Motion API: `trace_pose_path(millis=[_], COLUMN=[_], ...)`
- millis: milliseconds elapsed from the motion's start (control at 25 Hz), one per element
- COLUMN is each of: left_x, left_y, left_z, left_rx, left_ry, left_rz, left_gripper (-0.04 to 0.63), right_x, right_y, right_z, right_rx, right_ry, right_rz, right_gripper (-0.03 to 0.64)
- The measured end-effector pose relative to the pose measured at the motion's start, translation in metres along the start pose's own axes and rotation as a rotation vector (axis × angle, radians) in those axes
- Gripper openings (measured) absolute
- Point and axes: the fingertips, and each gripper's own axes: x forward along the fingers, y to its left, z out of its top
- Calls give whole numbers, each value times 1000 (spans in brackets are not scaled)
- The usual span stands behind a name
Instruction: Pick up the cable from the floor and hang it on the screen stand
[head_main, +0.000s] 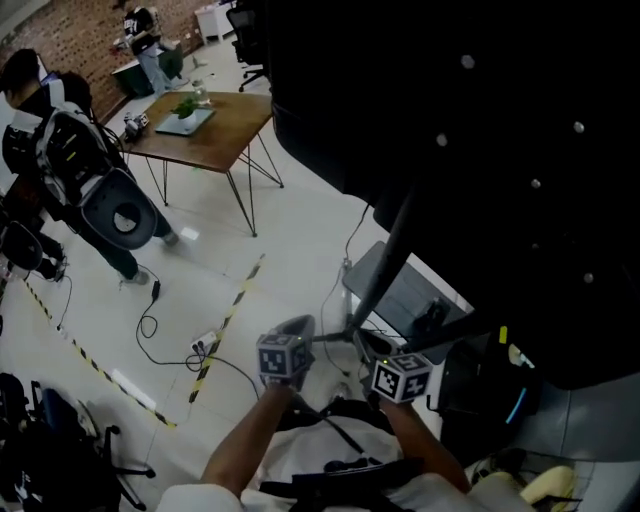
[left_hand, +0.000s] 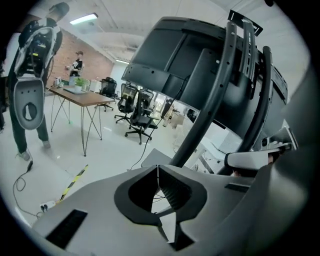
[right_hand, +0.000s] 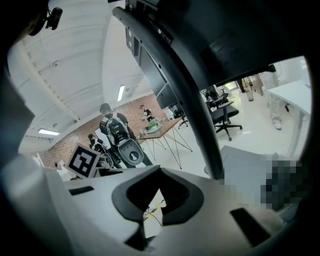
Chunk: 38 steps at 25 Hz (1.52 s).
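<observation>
While both tools sit low and side by side in the head view, just before the stand (head_main: 386, 268), each gripper view shows its own jaws pressed together. Nothing is between them, so the left gripper (left_hand: 158, 177) and the right gripper (right_hand: 159, 186) are both closed and empty.

Two marker cubes show in the head view, the left cube (head_main: 283, 358) and the right cube (head_main: 402, 378). The right gripper view catches only the left cube.

One cable (head_main: 148, 325) lies looped on the white floor (head_main: 300, 230), well apart from both grippers, to their left. It runs to one power strip (head_main: 204, 343).

Two yellow-and-black tape strips (head_main: 232, 310) cross the floor in the head view, and the power strip lies just beside one of them. The left gripper view shows only one strip.

One screen (head_main: 480, 100) fills the upper right on the one stand, whose dark pole rises in all three views. One wooden table (head_main: 215, 125) stands beyond.

The head view shows two people, the near person (head_main: 75, 170) wearing a rig. The right gripper view shows at least three people.

One office chair (head_main: 250, 40) shows in the head view, and at least three show in the left gripper view.
</observation>
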Motion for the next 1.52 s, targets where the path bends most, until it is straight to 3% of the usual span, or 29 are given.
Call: trace_pose_path(millis=[200,320,560,760,1040,1240,1520], left_x=[61,98,169,219,254,272,297], left_y=[15,28,34,34,41,40,30], left_z=[12,24,67,74,69,68,68], left_rx=[123,166,284,368,403,408,492], left_ry=[90,134,131,170,224,249,291], left_rz=[-70,-97,-167,-185,-212,-259,-317], left_gripper=[5,71,142,183,184,184,184], right_x=[15,27,47,49,50,58,63], right_y=[-6,-12,-22,-24,-33,-40,-38], right_z=[11,23,39,37,38,44,44], right_rx=[-1,34,142,163,218,327,368], right_ry=[-16,-43,-107,-121,-168,-208,-249], right_rz=[-89,-152,-248,-313,-384,-394,-433], right_gripper=[6,6,6,6,6,6,6])
